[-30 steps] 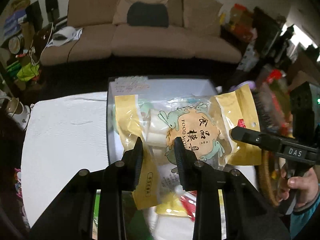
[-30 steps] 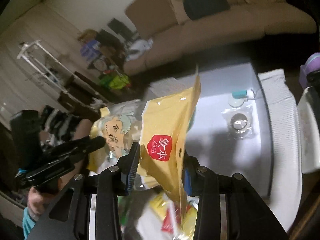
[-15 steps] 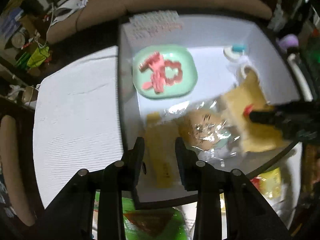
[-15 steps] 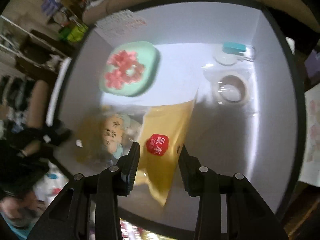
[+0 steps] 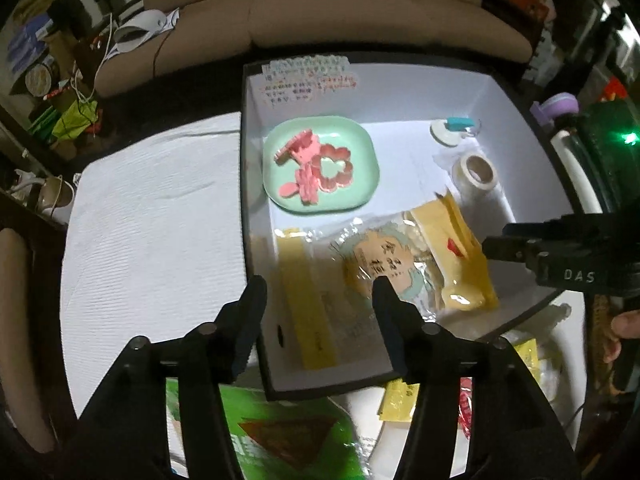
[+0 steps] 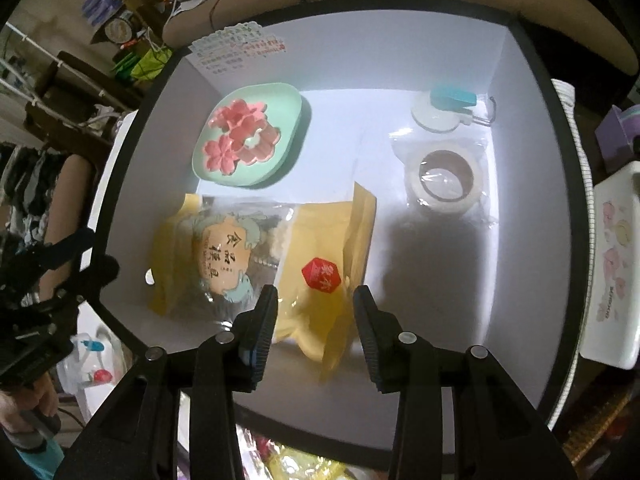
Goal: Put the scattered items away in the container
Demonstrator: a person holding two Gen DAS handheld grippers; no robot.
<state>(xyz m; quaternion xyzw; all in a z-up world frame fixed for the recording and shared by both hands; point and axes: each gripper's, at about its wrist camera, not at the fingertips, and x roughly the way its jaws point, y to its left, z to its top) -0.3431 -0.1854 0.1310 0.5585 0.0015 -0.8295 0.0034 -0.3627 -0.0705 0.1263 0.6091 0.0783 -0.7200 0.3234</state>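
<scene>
The left gripper (image 5: 320, 292) points steeply down over the near left corner of the white box (image 5: 500, 92), its jaws opening; the fingers (image 5: 250, 308) stand spread and press on nothing, though the yellow food-mould packet (image 5: 384, 264) lies below and between them. The right gripper (image 6: 316, 300) hangs over the same packet's right end, jaws also opening, fingers (image 6: 264, 320) parted and clear of the yellow film with its red label (image 6: 322, 274). The packet lies flat on the box floor along the near wall, its left end close to the left wall.

Farther in, a mint-green plate (image 5: 360, 184) carrying pink flower cutters (image 5: 316, 164) sits near the far left corner. A bagged tape roll (image 6: 444, 182) and a white disc with a teal clip (image 6: 444, 108) lie by the far right corner. The box floor between packet and right wall is bare and shadowed. Outside the near wall lie a green bag (image 5: 280, 436) and small yellow sachets (image 5: 398, 400) on the white-covered table (image 5: 152, 220).
</scene>
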